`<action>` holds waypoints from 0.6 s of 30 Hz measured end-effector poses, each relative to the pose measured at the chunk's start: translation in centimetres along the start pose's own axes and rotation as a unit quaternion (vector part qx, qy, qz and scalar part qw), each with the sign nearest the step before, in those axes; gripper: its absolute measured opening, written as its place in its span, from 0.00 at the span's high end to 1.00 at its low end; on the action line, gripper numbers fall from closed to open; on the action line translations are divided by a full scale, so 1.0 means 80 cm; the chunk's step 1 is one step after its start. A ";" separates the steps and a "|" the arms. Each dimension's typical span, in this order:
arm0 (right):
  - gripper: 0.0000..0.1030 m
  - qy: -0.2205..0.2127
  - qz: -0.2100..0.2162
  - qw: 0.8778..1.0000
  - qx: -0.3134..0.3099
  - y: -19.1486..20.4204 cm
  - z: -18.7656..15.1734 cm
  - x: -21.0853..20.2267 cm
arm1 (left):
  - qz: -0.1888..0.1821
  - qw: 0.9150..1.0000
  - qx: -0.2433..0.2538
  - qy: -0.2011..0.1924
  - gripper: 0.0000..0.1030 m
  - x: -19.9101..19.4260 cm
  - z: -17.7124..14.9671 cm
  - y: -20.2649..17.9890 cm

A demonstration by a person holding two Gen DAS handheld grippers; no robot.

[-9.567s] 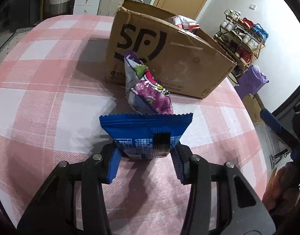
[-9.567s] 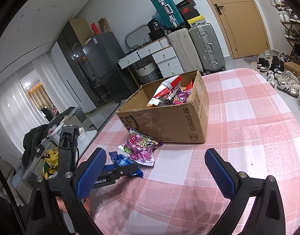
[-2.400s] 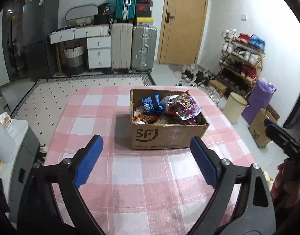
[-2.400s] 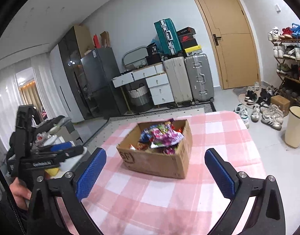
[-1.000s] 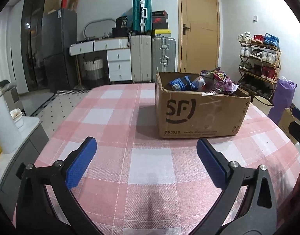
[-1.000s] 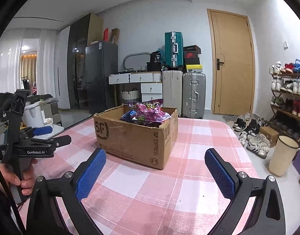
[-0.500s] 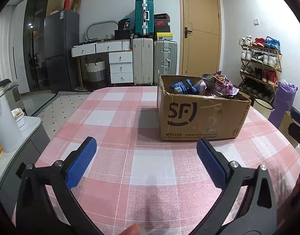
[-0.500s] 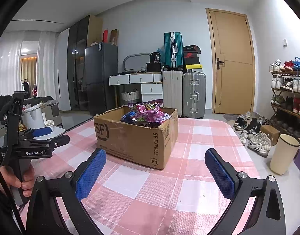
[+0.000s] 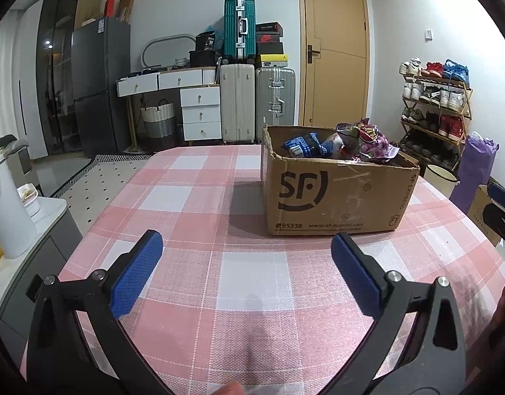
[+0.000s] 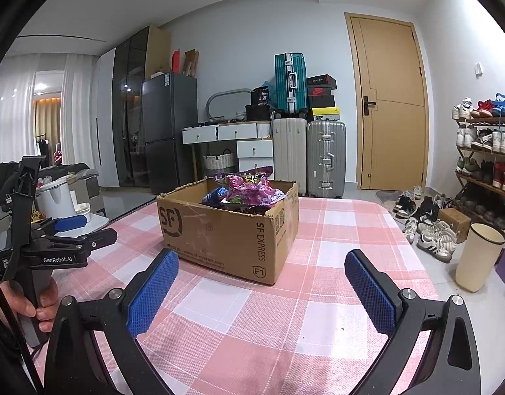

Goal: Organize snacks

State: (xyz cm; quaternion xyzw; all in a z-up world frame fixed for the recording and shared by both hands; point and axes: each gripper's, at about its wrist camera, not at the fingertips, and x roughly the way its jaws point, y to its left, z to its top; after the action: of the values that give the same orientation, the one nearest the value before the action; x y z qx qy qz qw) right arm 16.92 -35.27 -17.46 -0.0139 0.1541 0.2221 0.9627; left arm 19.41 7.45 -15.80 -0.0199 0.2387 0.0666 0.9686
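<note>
A brown SF cardboard box (image 9: 334, 197) stands on the pink checked table (image 9: 219, 210); it also shows in the right wrist view (image 10: 226, 233). Snack bags fill it: a blue pack (image 9: 300, 144) and a purple bag (image 9: 372, 140) on top, the purple bag (image 10: 249, 189) heaped above the rim. My left gripper (image 9: 245, 253) is open and empty, low over the table in front of the box. My right gripper (image 10: 262, 275) is open and empty, near the box's front right corner. The left gripper also shows in the right wrist view (image 10: 81, 230).
Suitcases (image 9: 239, 98), white drawers (image 9: 199, 112) and a door (image 9: 334, 52) stand behind the table. A shoe rack (image 9: 433, 105), a purple bag (image 9: 476, 164) and a cream bin (image 10: 479, 256) are on the floor to the right. A white kettle (image 9: 5, 204) stands at the left.
Since 9.6 s ago the blue pack and the purple bag went from the table into the box. Both grippers have drawn back, low over the table. In the last second, almost nothing moved.
</note>
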 end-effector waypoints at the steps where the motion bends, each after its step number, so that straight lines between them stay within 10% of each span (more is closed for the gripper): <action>1: 0.00 0.000 0.000 1.000 0.000 0.000 0.000 0.000 | -0.003 1.000 0.001 0.001 0.01 0.000 0.000 0.000; 18: 0.00 0.001 0.000 1.000 -0.001 0.000 0.000 0.001 | -0.008 1.000 0.002 0.003 0.01 -0.001 0.000 -0.001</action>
State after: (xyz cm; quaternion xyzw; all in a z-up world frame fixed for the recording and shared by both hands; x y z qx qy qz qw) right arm 16.97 -35.26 -17.49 -0.0152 0.1545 0.2223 0.9626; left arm 19.33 7.32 -15.75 -0.0200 0.2411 0.0579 0.9686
